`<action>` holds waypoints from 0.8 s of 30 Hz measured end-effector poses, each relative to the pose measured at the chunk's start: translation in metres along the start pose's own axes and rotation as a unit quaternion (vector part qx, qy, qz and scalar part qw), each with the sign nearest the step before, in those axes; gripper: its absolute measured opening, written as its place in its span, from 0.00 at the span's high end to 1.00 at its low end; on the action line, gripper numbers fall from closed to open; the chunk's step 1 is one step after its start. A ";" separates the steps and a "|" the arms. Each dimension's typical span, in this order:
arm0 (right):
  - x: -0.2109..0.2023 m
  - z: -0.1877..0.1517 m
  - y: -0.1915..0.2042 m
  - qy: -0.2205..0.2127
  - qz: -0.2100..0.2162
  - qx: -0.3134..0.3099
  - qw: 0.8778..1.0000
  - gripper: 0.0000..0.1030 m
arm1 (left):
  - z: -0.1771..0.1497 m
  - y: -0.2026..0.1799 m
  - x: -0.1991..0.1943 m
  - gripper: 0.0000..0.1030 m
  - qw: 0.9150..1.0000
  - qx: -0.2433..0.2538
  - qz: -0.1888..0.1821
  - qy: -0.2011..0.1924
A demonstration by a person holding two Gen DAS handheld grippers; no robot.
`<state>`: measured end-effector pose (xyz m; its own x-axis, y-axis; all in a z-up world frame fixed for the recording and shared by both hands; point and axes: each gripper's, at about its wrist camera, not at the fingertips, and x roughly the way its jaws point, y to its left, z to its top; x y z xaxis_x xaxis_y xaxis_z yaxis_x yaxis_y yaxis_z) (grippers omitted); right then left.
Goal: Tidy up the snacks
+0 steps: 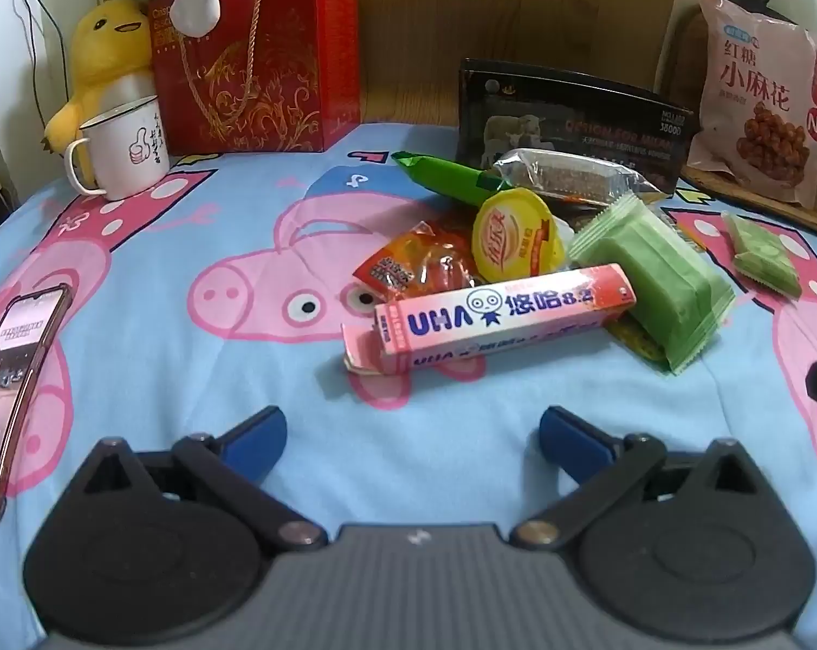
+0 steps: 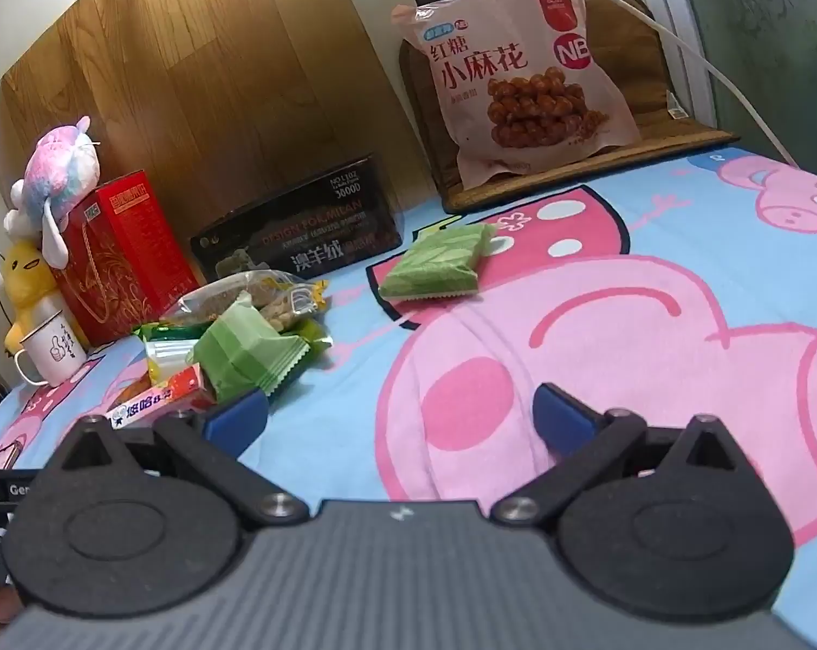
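A heap of snacks lies on the blue cartoon-pig sheet [image 1: 154,249]. At its front is a pink UHA candy box [image 1: 503,319], with a green wrapped cake [image 1: 657,281], a yellow jelly cup [image 1: 517,241], an orange packet [image 1: 414,271], a green stick pack [image 1: 452,176] and a clear-wrapped bar [image 1: 565,173] around it. A small green packet [image 1: 766,254] lies apart to the right, also in the right wrist view [image 2: 435,265]. My left gripper [image 1: 411,441] is open just short of the candy box, holding nothing. My right gripper [image 2: 400,414] is open over bare sheet, the heap [image 2: 246,346] to its left.
A red gift box [image 1: 257,59], a white mug [image 1: 124,149] and a yellow plush [image 1: 105,49] stand at the back left. A black box [image 1: 571,124] stands behind the heap. A big pink snack bag [image 2: 522,70] leans on a wooden tray [image 2: 592,173]. A phone [image 1: 13,379] lies at the left.
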<state>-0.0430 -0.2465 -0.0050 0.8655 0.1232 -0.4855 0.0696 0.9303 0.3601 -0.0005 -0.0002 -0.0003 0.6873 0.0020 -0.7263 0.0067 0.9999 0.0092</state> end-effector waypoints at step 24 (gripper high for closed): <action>0.005 0.055 0.073 0.083 0.152 -0.311 0.934 0.58 | 0.012 0.078 -0.034 0.16 0.989 0.003 -0.126 -0.071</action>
<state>-0.0059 -0.1969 0.0624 0.7057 0.4187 -0.5716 -0.5137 0.8580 -0.0057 -0.0144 0.0779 0.0331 0.7586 -0.2499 -0.6017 0.1957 0.9683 -0.1554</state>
